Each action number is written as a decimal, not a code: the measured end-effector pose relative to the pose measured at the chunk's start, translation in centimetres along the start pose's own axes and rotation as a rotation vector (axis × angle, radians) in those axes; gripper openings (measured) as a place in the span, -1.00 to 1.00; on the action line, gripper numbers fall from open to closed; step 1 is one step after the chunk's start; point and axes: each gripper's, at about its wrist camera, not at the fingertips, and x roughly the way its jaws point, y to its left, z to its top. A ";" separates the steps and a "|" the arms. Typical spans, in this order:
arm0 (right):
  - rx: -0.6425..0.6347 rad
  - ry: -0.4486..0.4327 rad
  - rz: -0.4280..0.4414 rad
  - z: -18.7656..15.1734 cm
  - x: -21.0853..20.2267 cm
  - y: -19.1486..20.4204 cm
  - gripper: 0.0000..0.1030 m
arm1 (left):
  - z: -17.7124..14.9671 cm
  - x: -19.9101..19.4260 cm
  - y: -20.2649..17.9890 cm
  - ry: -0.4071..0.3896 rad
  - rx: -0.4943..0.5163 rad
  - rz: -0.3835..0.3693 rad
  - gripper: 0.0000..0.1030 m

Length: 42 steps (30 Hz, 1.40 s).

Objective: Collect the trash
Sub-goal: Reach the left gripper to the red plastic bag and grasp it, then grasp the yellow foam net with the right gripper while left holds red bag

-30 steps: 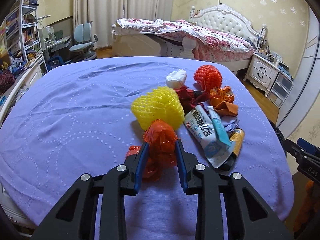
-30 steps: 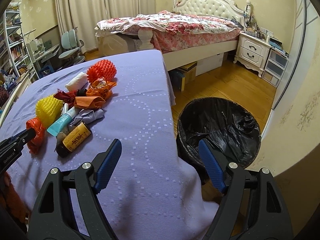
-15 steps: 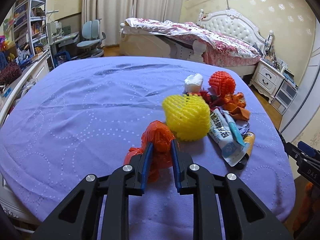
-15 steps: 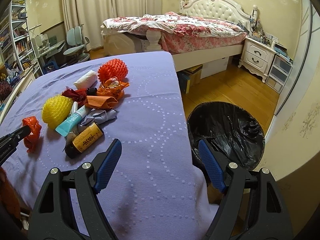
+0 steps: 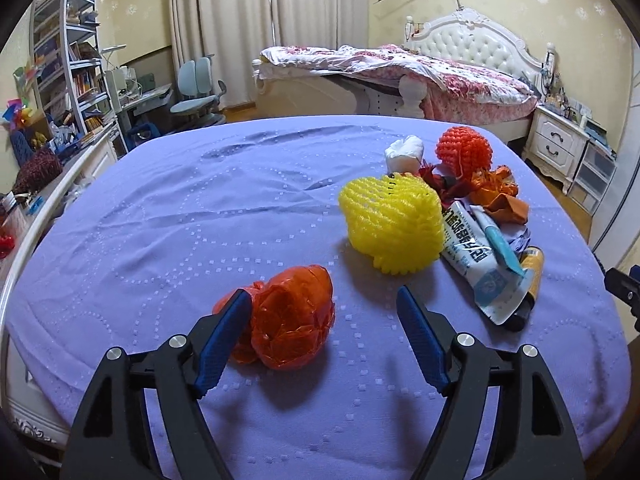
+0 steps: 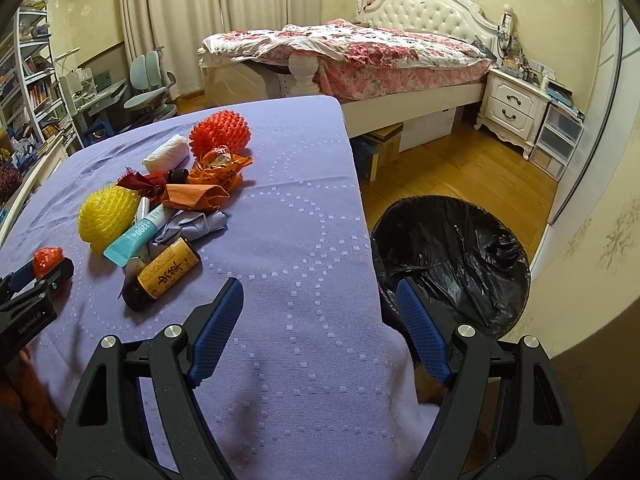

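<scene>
left side of the orange bag (image 5: pixel 296 316) hidden behind a blue finger (image 5: pixel 224 332). brown bottle (image 5: pixel 530 284) mostly tucked under the white tube (image 5: pixel 476 256). near rim of the black bin (image 6: pixel 452 256) covered by the purple cloth (image 6: pixel 288 240). books on the shelf (image 5: pixel 76 76) too small to read.

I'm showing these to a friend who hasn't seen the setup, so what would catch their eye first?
Probably the bright heap of trash on the purple tablecloth: a yellow foam net, an orange-red foam net behind it, and wrappers and a tube beside them. Nearer, a crumpled orange plastic bag lies on the cloth between the open jaws of the left claw. In the right wrist view, a black-lined trash bin stands on the floor beside the table.
</scene>
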 end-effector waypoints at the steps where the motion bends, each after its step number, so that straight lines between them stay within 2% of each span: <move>1: 0.000 0.000 0.001 0.0 0.0 0.0 0.50 | 0.0 -0.1 0.2 -0.001 -0.005 0.004 0.45; 4: -0.001 0.000 0.003 0.0 0.1 0.0 0.50 | 0.0 -0.7 0.8 -0.020 -0.038 0.027 0.45; 8: 0.005 0.006 0.003 0.0 0.3 0.0 0.50 | 0.3 -1.0 1.3 -0.045 -0.056 0.014 0.51; 13: 0.001 0.010 0.010 -0.2 0.4 0.2 0.50 | 0.1 0.0 1.6 0.006 -0.083 -0.013 0.52; 20: 0.001 0.018 0.017 -0.6 0.9 0.3 0.50 | -1.1 0.4 1.6 0.047 -0.064 0.010 0.57; 24: 0.002 0.029 0.037 -1.1 1.5 0.5 0.50 | -1.7 0.7 1.7 0.077 -0.060 -0.008 0.56; 25: -0.001 0.032 0.037 -1.3 1.7 0.6 0.50 | -1.9 0.8 1.9 0.086 -0.066 -0.015 0.40; 26: -0.003 0.035 0.037 -1.4 1.8 0.6 0.50 | -2.1 1.0 2.1 0.096 -0.072 -0.021 0.32; 28: -0.012 0.038 0.031 -1.6 2.0 0.8 0.50 | -2.2 0.8 2.1 0.076 -0.049 -0.005 0.03; 30: -0.020 0.033 0.027 -1.7 2.1 0.9 0.50 | -2.1 0.8 2.2 0.065 -0.034 -0.006 -0.17; 36: -0.041 0.004 0.033 -1.0 1.1 2.0 0.50 | -1.9 0.8 3.2 0.057 -0.060 -0.047 -0.25; 42: -0.101 -0.045 0.103 1.1 -0.3 5.9 0.50 | -1.4 0.7 4.4 0.049 -0.071 -0.037 -0.26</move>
